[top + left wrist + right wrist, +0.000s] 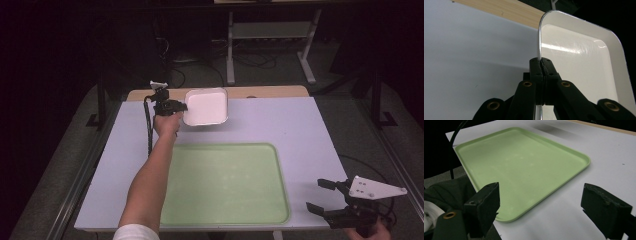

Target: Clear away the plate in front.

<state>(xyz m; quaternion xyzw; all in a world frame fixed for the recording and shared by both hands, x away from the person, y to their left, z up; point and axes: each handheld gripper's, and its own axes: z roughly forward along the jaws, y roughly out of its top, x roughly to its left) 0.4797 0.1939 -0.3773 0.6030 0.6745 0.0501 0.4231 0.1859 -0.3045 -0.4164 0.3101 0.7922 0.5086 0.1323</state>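
Right claw (320, 195) sits at the near right corner of the table (300, 125), jaws spread wide, nothing between them. Its hand is cut off by the bottom edge of the high view; only part of it shows under the grey plate. In the right gripper view the two black jaws stand well apart at the bottom, and the left one overlaps the near edge of the tray (524, 167). A dark cloth and a bit of white fabric sit at lower left of that view; what they belong to cannot be told.

Tray: pale green, flat, low rim, lying on the near middle of the table, nothing in it. The left forearm crosses over its left edge in the high view and hides part of that rim.

Left claw (181, 106) is held out toward the far side of the table, clenched on the left rim of a white dish (206, 106). In the left gripper view the jaws are pressed together on the thin rim of the dish (579, 65), which is tilted on edge; the far right and lower parts of the dish run out of frame. In the high view the dish is beyond the tray, apart from it, near the table's wooden far edge (270, 92). Whether it touches the table cannot be told. The room beyond is dark; only pale frame legs show.
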